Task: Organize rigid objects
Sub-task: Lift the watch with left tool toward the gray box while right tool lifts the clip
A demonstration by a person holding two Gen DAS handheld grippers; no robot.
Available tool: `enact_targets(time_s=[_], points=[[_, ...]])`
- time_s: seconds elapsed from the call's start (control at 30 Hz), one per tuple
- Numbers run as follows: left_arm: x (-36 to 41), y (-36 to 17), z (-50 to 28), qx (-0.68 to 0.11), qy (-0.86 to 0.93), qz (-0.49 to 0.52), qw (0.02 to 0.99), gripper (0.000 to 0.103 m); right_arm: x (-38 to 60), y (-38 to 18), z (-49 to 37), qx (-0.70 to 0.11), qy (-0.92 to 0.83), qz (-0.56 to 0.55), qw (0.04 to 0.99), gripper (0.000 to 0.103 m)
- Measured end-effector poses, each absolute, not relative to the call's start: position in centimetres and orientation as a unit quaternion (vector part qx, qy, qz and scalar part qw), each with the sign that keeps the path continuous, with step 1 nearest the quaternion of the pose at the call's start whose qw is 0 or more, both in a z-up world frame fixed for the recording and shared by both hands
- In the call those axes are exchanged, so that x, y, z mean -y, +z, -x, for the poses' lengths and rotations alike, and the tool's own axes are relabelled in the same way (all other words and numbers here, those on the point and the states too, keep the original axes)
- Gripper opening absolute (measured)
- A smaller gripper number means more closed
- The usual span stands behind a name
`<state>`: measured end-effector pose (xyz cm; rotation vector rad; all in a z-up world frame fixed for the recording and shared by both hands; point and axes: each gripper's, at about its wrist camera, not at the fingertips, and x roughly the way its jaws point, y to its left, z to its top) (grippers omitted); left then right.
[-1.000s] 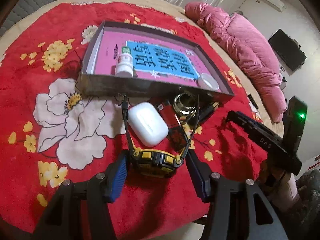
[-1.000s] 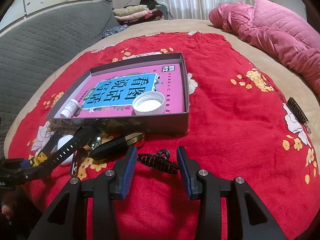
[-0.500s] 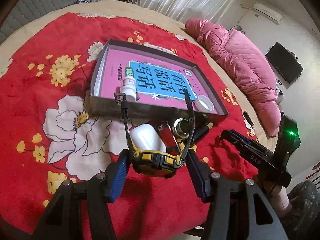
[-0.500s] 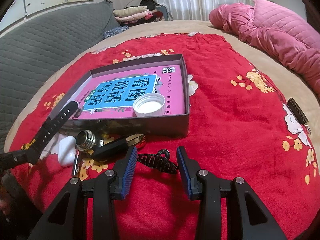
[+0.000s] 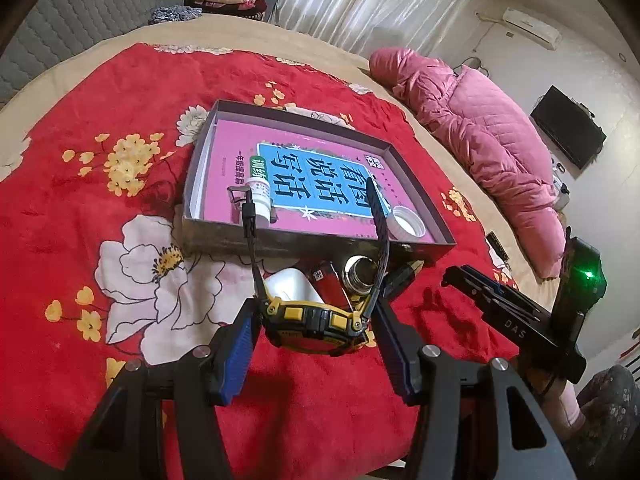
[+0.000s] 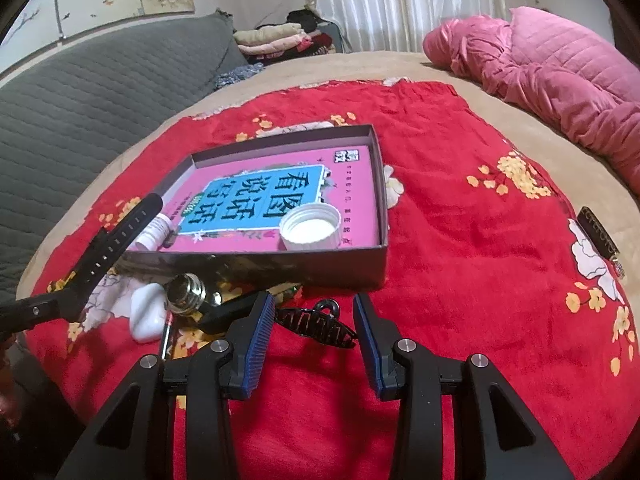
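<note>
**Two grippers over the red blanket, one loaded**

Left gripper (image 5: 314,330): blue ribbed pads pinching the yellow-and-black watch (image 5: 316,326) by its case, held above the red floral blanket (image 5: 80,184); both black straps sticking up toward the box (image 5: 224,236). Right gripper (image 6: 314,322): spread partway, nothing pinched; black toothed hair clip (image 6: 316,324) lying on the blanket between the pads, contact not clear.

Shallow dark cardboard box holding a glossy pink-and-blue book (image 5: 320,184), a small white cylindrical bottle (image 5: 260,196) and a ribbed white cap (image 5: 408,222), open side up. Just before the box: smooth white rounded case (image 5: 290,286), red flat pack (image 5: 328,284), shiny threaded metal neck (image 5: 360,272).
</note>
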<state>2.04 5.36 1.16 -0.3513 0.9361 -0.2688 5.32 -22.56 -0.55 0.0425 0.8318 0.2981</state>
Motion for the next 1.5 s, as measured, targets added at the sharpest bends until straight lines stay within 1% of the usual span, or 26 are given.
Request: enact_targets(time_s=[0.6, 1.17, 1.5], points=[[-4.4, 2.3, -3.2, -0.433, -0.118, 0.157, 0.88, 0.057, 23.2, 0.7, -5.8, -0.377, 0.154, -0.045, 0.912, 0.042], [-3.3, 3.6, -5.2, -0.417, -0.098, 0.135, 0.893, 0.057, 22.9, 2.3, -5.8, -0.342, 0.158, -0.018, 0.926, 0.042], [-2.9, 3.9, -6.3, -0.412, -0.096, 0.134, 0.896, 0.057, 23.6, 3.0, -6.2, -0.326, 0.152, -0.025, 0.933, 0.042]])
